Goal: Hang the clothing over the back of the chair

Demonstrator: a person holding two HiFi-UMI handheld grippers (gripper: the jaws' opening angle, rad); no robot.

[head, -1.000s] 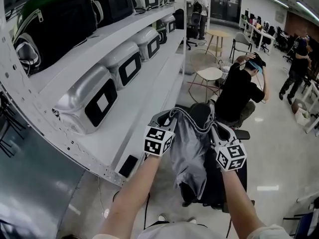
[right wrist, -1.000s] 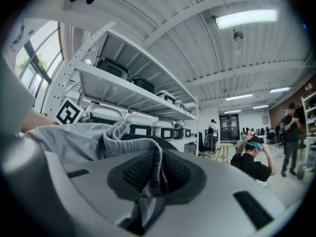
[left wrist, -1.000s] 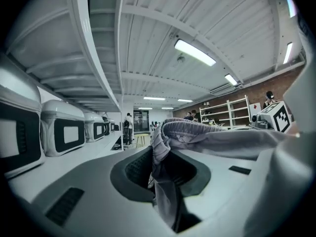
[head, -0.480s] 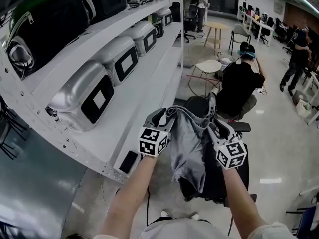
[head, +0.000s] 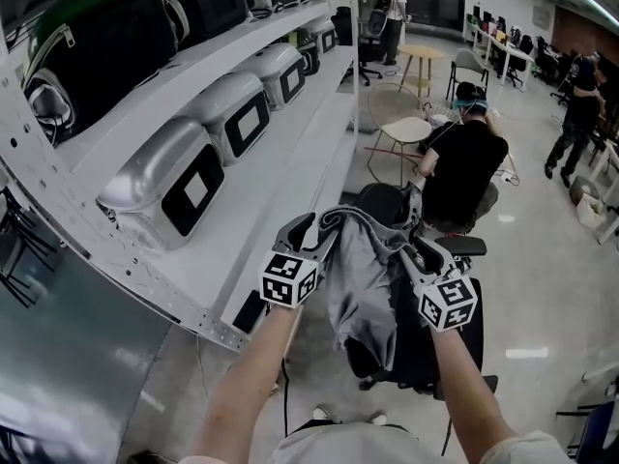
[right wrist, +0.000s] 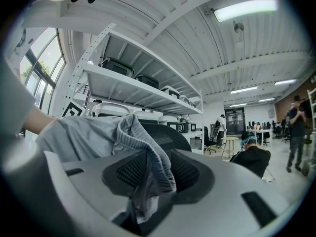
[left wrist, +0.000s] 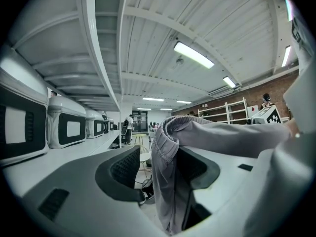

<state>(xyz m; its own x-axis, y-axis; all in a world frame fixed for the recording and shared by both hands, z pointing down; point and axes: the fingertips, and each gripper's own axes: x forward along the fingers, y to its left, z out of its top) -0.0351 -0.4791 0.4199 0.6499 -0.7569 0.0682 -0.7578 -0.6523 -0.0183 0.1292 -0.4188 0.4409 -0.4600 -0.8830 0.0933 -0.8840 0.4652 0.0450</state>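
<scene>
Now you're letting go: left gripper [head: 314, 232] and right gripper [head: 418, 251] have just opened wide, the grey garment [head: 363, 288] slack between their jaws over the chair back [head: 382, 201]; draw back without snagging it.

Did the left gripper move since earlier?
Yes: the left gripper drifted left, toward the white shelf; its jaws have just been opening, grey clothing between them.

A grey garment [head: 363, 293] with its ribbed waistband uppermost hangs in loose folds against the near side of the back of the black mesh chair [head: 385, 204].
</scene>
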